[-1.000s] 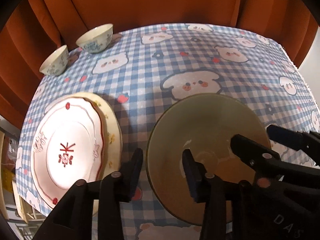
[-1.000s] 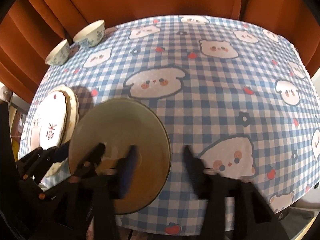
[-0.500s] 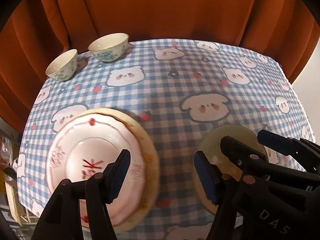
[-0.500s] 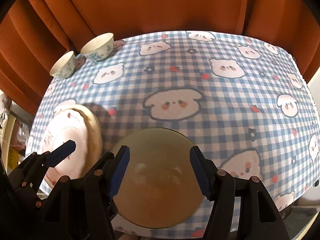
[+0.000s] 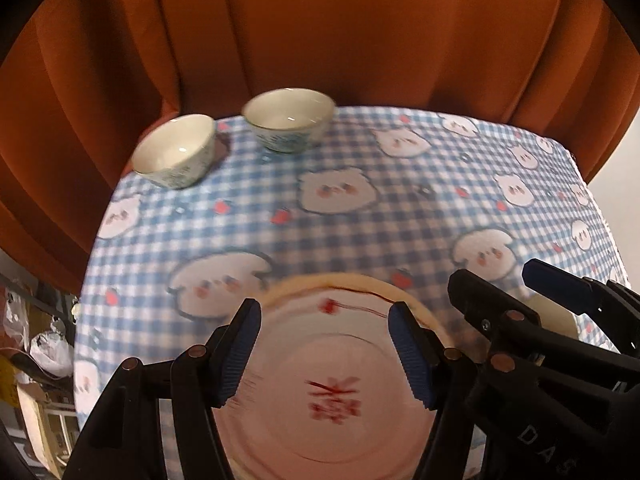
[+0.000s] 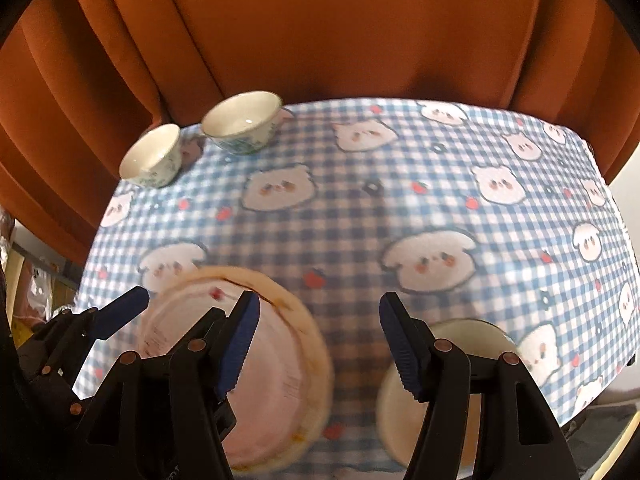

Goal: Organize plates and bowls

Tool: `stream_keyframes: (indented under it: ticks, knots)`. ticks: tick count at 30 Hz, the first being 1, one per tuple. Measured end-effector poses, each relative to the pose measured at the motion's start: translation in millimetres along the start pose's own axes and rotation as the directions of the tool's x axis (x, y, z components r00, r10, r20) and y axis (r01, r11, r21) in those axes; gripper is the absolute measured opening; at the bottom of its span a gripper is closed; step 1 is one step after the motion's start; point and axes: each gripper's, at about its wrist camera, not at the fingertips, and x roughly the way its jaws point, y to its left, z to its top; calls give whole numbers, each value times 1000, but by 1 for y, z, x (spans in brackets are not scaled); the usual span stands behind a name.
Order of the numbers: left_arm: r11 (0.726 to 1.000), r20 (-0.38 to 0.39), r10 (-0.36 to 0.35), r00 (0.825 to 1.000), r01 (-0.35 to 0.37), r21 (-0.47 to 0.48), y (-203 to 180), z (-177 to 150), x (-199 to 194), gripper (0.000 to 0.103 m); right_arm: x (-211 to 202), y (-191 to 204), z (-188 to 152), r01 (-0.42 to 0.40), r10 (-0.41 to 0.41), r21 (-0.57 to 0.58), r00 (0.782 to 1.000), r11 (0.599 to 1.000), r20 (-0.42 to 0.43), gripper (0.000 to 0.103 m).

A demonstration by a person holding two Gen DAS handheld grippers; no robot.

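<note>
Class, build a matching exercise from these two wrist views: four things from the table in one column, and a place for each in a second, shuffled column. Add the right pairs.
Things
1. Two small bowls
2. White plate with red marks
3. Cream plate
4. Plain dish

Places
A. directly under the white plate, its rim showing around it
B. far left corner, by the curtain
C. near edge, on the right
D. on top of the stack, near left

Pairs: 1-B, 2-D, 3-A, 4-C

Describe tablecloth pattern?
Blue-and-white gingham tablecloth with white cartoon animal faces, small red fruits; clearest in right wrist view.
</note>
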Motion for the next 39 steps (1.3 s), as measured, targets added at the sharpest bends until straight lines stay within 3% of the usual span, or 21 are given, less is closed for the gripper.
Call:
stream_keyframes:
  ticks: [16, 24, 30, 39]
  knots:
    - [998, 57, 55, 997, -57, 25, 112, 48, 11, 68, 25, 122, 44, 18, -21, 41, 997, 999, 69, 66]
    - [998, 65, 62, 996, -62, -7, 147, 80, 31, 69, 51, 154, 82, 28, -29, 14, 996, 1000, 79, 66]
    - [991, 51, 130, 990, -129, -15, 169, 110, 54, 69, 78, 172, 112, 13, -14, 19, 997, 1000, 79, 66]
    - [986, 32, 156, 987, -154, -68, 196, 141, 96, 68, 126, 188, 153, -22, 20, 23, 997, 999, 80, 62]
